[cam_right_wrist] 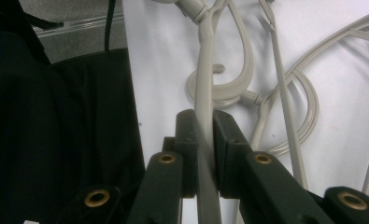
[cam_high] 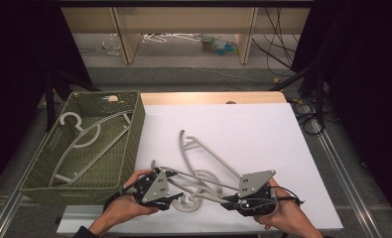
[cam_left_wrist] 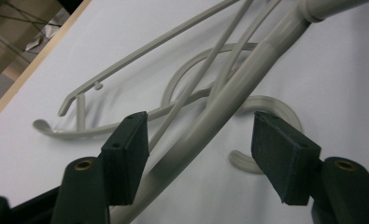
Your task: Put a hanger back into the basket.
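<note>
Grey plastic hanger [cam_high: 198, 186] sits at the near edge of the white table [cam_high: 263, 134], tangled with a second hanger [cam_high: 203, 148]. Right gripper [cam_right_wrist: 204, 140] is clamped tight on its arm. Left gripper [cam_left_wrist: 201, 140] has the thick bar between its jaws, but they're apart and not pressing it. Green wicker basket [cam_high: 134, 129] on the left holds another hanger [cam_high: 87, 141].

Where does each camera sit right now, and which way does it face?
High view: above the near edge, looking down at table, basket, both hands.
Left gripper view: on left gripper, along open jaws around a hanger arm.
Right gripper view: on right gripper, clamped on the hanger.
All share the hangers.
</note>
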Available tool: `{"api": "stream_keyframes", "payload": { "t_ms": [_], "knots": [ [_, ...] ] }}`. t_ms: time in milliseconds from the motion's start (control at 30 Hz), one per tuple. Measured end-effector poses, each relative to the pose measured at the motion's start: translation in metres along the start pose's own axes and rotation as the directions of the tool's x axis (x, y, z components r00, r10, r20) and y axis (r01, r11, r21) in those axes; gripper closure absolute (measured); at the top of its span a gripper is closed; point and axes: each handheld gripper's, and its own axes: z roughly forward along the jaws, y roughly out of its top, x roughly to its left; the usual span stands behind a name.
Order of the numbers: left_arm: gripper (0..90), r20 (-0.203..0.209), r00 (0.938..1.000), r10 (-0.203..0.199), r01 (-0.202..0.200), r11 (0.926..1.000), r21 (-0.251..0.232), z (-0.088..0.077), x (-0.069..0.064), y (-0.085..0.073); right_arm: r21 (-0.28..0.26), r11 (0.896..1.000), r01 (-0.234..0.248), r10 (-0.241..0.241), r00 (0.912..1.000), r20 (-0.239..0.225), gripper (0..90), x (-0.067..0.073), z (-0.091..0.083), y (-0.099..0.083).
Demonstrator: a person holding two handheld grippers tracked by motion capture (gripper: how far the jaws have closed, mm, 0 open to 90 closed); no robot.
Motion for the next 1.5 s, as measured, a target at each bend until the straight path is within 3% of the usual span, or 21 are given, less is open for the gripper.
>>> {"api": "stream_keyframes", "payload": {
  "t_ms": [133, 200, 300, 333, 367, 533, 733, 800, 867, 900, 1000, 1100, 1200, 1233, 1367, 1400, 1467, 1500],
  "knots": [
    [42.8, 0.034, 0.9985, 0.043, -0.043, 0.9990, 0.013, 0.006, -0.003, 0.005, -0.001, 1.000, 0.003, -0.003, 1.0000, -0.003, 81.9, 0.000, 0.001, 0.000],
    [48.2, 0.031, 0.9963, 0.080, -0.081, 0.9966, 0.019, 0.007, -0.003, 0.008, 0.000, 1.000, 0.002, -0.002, 0.9999, -0.010, 82.0, 0.001, 0.001, 0.000],
    [60.6, 0.049, 0.9941, 0.097, -0.098, 0.9949, 0.021, 0.008, 0.001, 0.009, 0.001, 1.000, 0.010, -0.010, 0.9999, -0.014, 81.9, 0.000, 0.001, 0.000],
    [62.7, 0.060, 0.9919, 0.112, -0.113, 0.9934, 0.020, 0.008, 0.002, 0.010, 0.001, 1.000, 0.017, -0.017, 0.9998, -0.013, 81.9, 0.000, 0.001, 0.000],
    [64.4, 0.056, 0.9866, 0.153, -0.155, 0.9877, 0.022, 0.008, 0.003, 0.010, 0.001, 1.000, 0.019, -0.019, 0.9998, -0.011, 81.9, 0.000, 0.001, 0.000],
    [70.2, 0.069, 0.9678, 0.242, -0.245, 0.9685, 0.043, 0.001, 0.001, 0.020, -0.023, 0.999, 0.035, -0.035, 0.9993, -0.013, 81.6, -0.002, -0.002, -0.002],
    [75.1, 0.102, 0.9637, 0.247, -0.252, 0.9666, 0.045, -0.005, 0.003, 0.029, -0.057, 0.998, 0.033, -0.032, 0.9994, 0.016, 78.1, -0.007, -0.006, -0.005],
    [76.5, 0.099, 0.9594, 0.264, -0.271, 0.9609, 0.058, -0.007, 0.001, 0.035, -0.061, 0.998, 0.012, -0.009, 0.9985, 0.054, 74.2, -0.010, -0.006, -0.006],
    [77.5, 0.104, 0.9619, 0.253, -0.259, 0.9647, 0.049, -0.006, 0.000, 0.035, -0.066, 0.998, -0.001, 0.006, 0.9977, 0.068, 72.7, -0.012, -0.007, -0.006],
    [78.2, 0.121, 0.9664, 0.226, -0.234, 0.9712, 0.048, -0.006, -0.001, 0.037, -0.086, 0.996, -0.019, 0.028, 0.9945, 0.101, 69.3, -0.014, -0.010, -0.006],
    [78.7, 0.133, 0.9743, 0.182, -0.189, 0.9808, 0.047, -0.007, -0.001, 0.040, -0.118, 0.992, -0.052, 0.067, 0.9898, 0.126, 62.7, -0.016, -0.012, -0.007],
    [78.8, 0.157, 0.9801, 0.122, -0.132, 0.9897, 0.056, -0.008, 0.000, 0.042, -0.126, 0.990, -0.068, 0.084, 0.9881, 0.129, 57.3, -0.017, -0.011, -0.008],
    [78.8, 0.154, 0.9877, 0.030, -0.043, 0.9957, 0.083, -0.009, 0.003, 0.042, -0.157, 0.984, -0.084, 0.108, 0.9820, 0.155, 50.1, -0.017, -0.012, -0.006],
    [78.8, 0.154, 0.9877, 0.030, -0.043, 0.9957, 0.083, -0.009, 0.003, 0.042, -0.168, 0.982, -0.092, 0.120, 0.9788, 0.166, 47.9, -0.018, -0.014, -0.005],
    [78.9, 0.121, 0.9902, -0.070, 0.059, 0.9939, 0.094, -0.015, 0.011, 0.041, -0.234, 0.963, -0.133, 0.184, 0.9596, 0.213, 41.0, -0.021, -0.020, -0.005],
    [78.9, 0.121, 0.9902, -0.070, 0.059, 0.9939, 0.094, -0.015, 0.011, 0.041, -0.267, 0.954, -0.140, 0.204, 0.9519, 0.229, 40.7, -0.022, -0.022, -0.005],
    [78.9, 0.110, 0.9880, -0.109, 0.098, 0.9902, 0.099, -0.018, 0.016, 0.040, -0.312, 0.939, -0.144, 0.224, 0.9453, 0.237, 40.4, -0.022, -0.025, -0.005],
    [78.9, 0.103, 0.9873, -0.121, 0.110, 0.9888, 0.101, -0.019, 0.017, 0.039, -0.312, 0.938, -0.154, 0.233, 0.9430, 0.237, 39.1, -0.021, -0.027, -0.004]
  ]
}}
